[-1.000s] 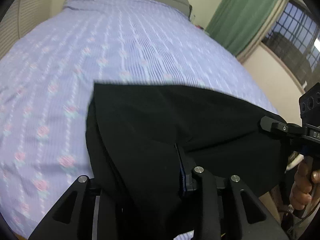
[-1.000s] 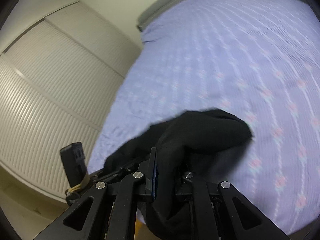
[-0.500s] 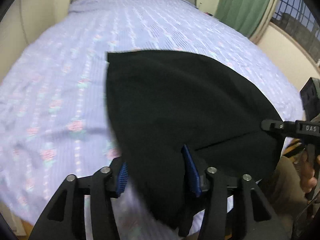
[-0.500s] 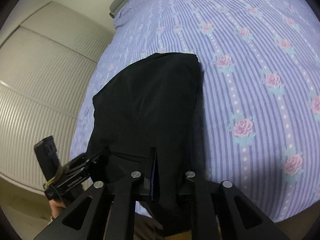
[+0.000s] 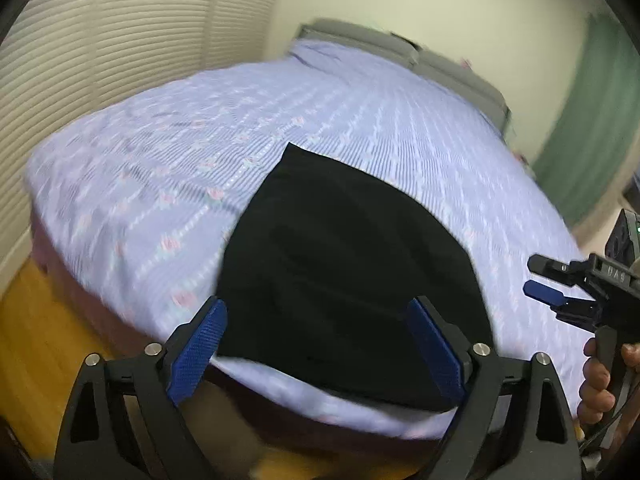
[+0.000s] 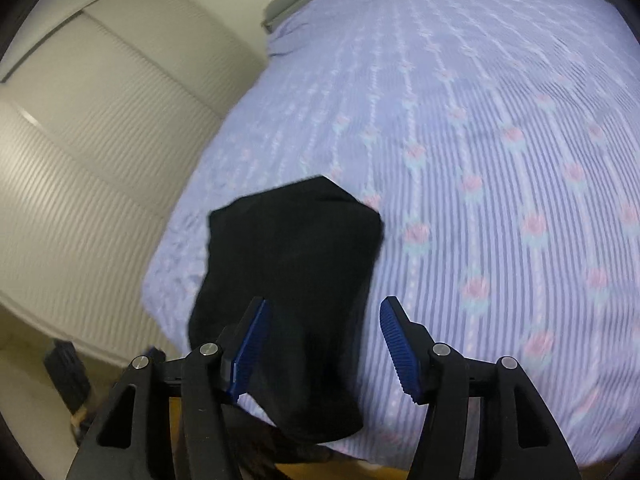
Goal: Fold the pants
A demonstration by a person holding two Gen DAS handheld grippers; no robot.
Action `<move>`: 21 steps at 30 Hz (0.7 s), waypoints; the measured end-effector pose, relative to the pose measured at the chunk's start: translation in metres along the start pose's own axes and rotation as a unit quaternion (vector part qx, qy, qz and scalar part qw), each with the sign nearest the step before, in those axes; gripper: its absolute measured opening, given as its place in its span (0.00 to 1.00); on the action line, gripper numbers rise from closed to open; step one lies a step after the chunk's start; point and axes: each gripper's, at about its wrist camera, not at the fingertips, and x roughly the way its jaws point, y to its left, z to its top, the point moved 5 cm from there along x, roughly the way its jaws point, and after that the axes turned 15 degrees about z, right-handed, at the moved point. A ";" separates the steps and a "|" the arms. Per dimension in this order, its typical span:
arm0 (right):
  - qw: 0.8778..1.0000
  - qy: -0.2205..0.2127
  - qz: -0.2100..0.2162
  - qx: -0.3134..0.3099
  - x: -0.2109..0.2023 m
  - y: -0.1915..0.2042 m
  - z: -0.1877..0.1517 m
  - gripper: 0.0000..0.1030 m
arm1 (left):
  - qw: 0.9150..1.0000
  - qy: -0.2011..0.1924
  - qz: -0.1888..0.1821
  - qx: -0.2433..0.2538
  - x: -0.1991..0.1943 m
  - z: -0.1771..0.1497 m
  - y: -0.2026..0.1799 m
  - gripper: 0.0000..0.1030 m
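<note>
The black pants (image 5: 352,272) lie as a compact folded panel on the bed (image 5: 168,168), close to its near edge, with one end drooping slightly over that edge in the right wrist view. Judged from this shape, the folding appears largely done; only tidying may remain. The left gripper (image 5: 320,344) is spread wide and empty. The right gripper (image 6: 324,352) is likewise released, holding nothing.

Lavender rose-striped bedspread (image 5: 360,128), grey headboard (image 5: 420,56), slatted closet doors (image 6: 80,152), green curtain (image 5: 592,112).
</note>
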 end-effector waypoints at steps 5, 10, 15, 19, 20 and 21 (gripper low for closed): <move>0.997 0.060 0.049 -0.009 -0.009 -0.010 0.029 0.61 | 0.998 -0.007 0.011 -0.063 -0.010 -0.037 -0.045 0.91; 0.992 0.121 0.039 -0.021 0.006 -0.035 0.047 0.63 | 0.997 -0.006 0.004 -0.075 -0.016 -0.071 -0.083 0.92; 0.986 0.153 0.061 0.011 0.029 -0.056 0.054 0.63 | 0.992 0.024 0.067 -0.104 -0.002 -0.093 -0.105 0.92; 0.981 0.177 0.080 0.021 0.038 -0.056 0.057 0.63 | 0.989 0.021 0.089 -0.112 -0.005 -0.105 -0.129 0.92; 0.979 0.187 0.081 0.020 0.040 -0.055 0.057 0.63 | 0.990 0.012 0.091 -0.106 -0.008 -0.108 -0.138 0.92; 0.977 0.195 0.081 0.020 0.043 -0.054 0.058 0.63 | 0.991 0.003 0.094 -0.099 -0.008 -0.109 -0.143 0.92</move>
